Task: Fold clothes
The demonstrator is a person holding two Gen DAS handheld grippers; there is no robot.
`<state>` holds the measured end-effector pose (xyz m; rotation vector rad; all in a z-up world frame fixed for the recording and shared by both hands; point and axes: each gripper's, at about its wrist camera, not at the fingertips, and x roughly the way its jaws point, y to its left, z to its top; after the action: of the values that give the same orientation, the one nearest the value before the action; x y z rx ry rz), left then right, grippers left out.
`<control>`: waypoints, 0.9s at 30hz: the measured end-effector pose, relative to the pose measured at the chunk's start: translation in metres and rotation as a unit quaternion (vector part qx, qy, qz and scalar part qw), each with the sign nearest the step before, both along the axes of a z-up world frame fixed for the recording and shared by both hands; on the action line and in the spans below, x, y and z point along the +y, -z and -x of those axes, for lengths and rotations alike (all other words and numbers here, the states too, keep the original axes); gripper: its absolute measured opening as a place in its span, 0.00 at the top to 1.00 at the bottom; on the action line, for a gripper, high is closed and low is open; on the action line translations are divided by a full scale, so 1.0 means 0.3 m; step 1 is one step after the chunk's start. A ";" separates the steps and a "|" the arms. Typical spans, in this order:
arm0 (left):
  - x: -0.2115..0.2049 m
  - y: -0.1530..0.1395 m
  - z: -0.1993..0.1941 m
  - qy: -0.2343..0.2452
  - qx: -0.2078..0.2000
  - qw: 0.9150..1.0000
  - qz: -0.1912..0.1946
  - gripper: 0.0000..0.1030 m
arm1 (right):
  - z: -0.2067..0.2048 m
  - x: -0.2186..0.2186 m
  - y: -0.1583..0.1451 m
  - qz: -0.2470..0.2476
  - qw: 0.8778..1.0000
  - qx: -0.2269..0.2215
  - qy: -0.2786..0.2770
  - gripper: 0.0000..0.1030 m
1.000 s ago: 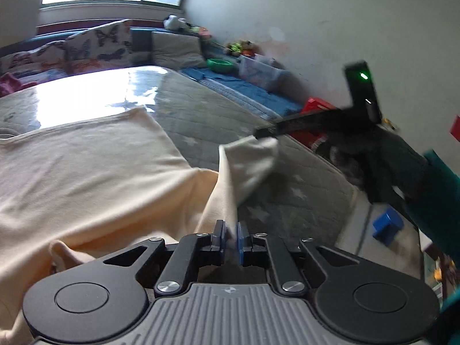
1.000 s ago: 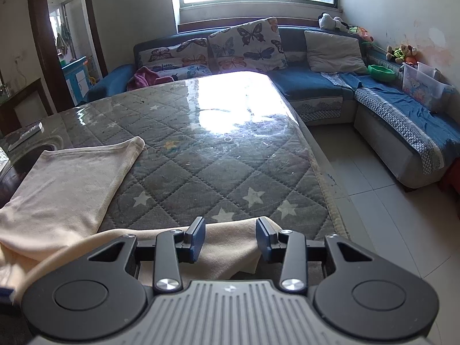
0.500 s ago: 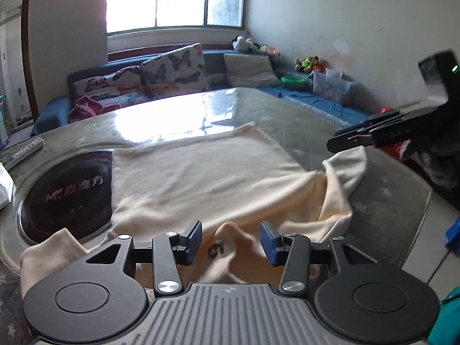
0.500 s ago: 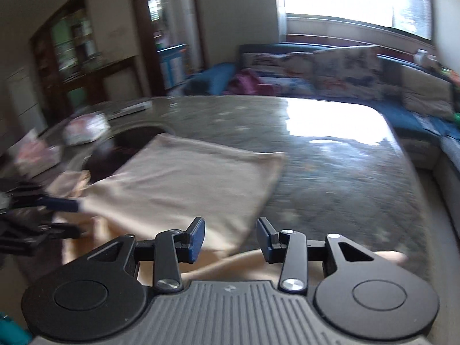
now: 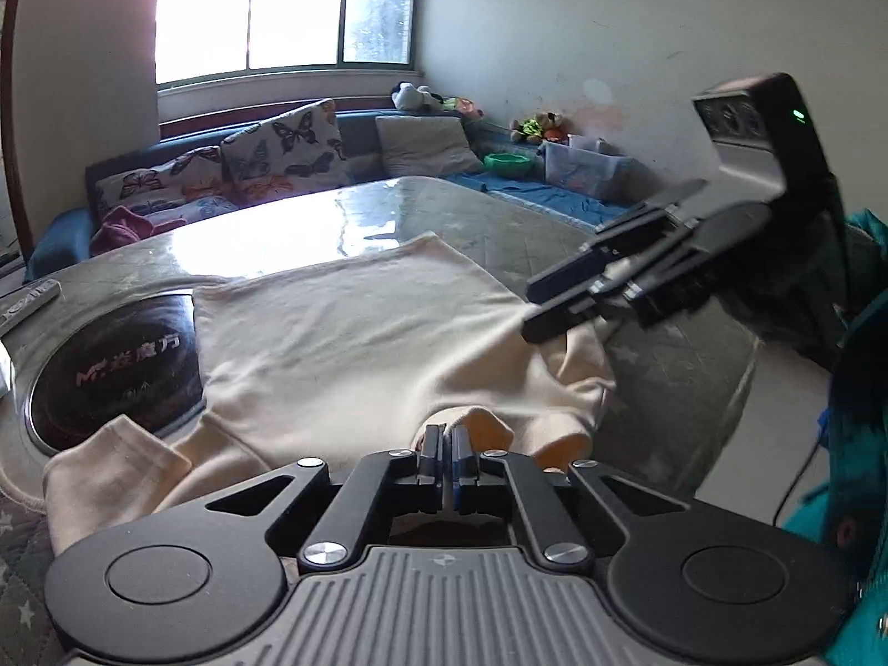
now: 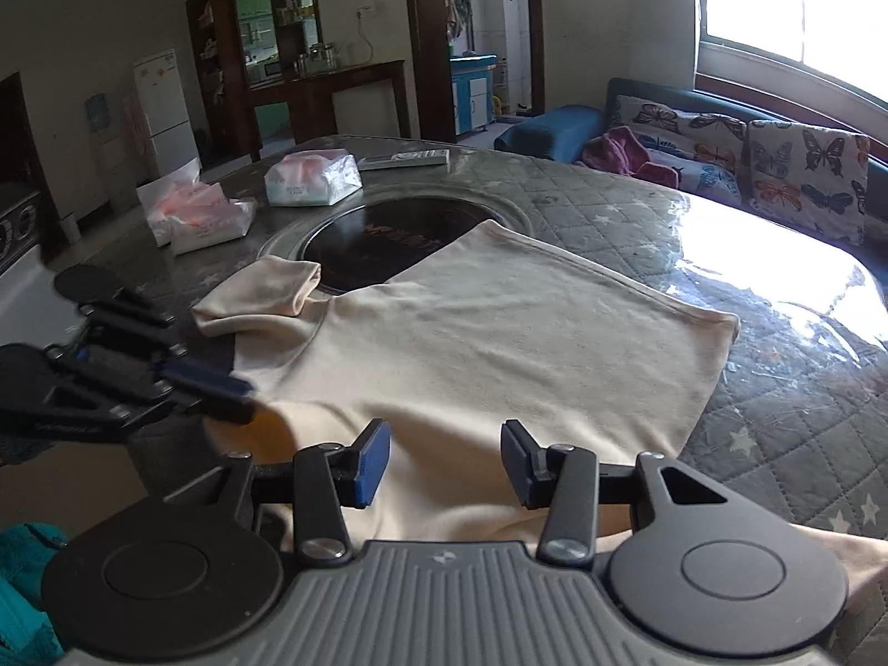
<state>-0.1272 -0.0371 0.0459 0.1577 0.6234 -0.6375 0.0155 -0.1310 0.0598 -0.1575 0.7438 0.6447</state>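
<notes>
A cream shirt (image 5: 344, 333) lies spread on the quilted grey table (image 5: 666, 366), its hem toward the sofa. My left gripper (image 5: 444, 438) is shut on a fold of the shirt's near edge. From the right wrist, that gripper (image 6: 244, 397) shows at the left with fabric drawn up to its tips. My right gripper (image 6: 441, 463) hovers over the shirt's (image 6: 499, 344) near edge. Its jaws are opening, and cloth lies under the gap without the pads pressing it. The left wrist view has this gripper (image 5: 530, 305) at the shirt's right side. One sleeve (image 6: 261, 294) lies folded beside the hotplate.
A round black hotplate (image 6: 366, 244) is set into the table beyond the shirt. Two tissue packs (image 6: 311, 177) and a remote (image 6: 405, 158) lie farther back. A blue sofa with butterfly cushions (image 5: 277, 150) borders the far side. The table edge (image 5: 743, 388) drops to the floor at the right.
My left gripper opened, moved along the shirt's near edge and shut on a fold again. My right gripper swung left to face the shirt, its jaws slightly wider.
</notes>
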 end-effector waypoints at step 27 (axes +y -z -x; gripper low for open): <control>-0.191 0.103 -0.135 0.074 0.050 0.996 0.017 0.93 | 0.038 -0.203 0.007 0.018 0.997 0.032 0.068 0.59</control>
<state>-0.0867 -0.0944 0.0150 0.1413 0.7016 -0.8018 0.0042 -0.1920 0.0578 -0.1186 0.8204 0.5099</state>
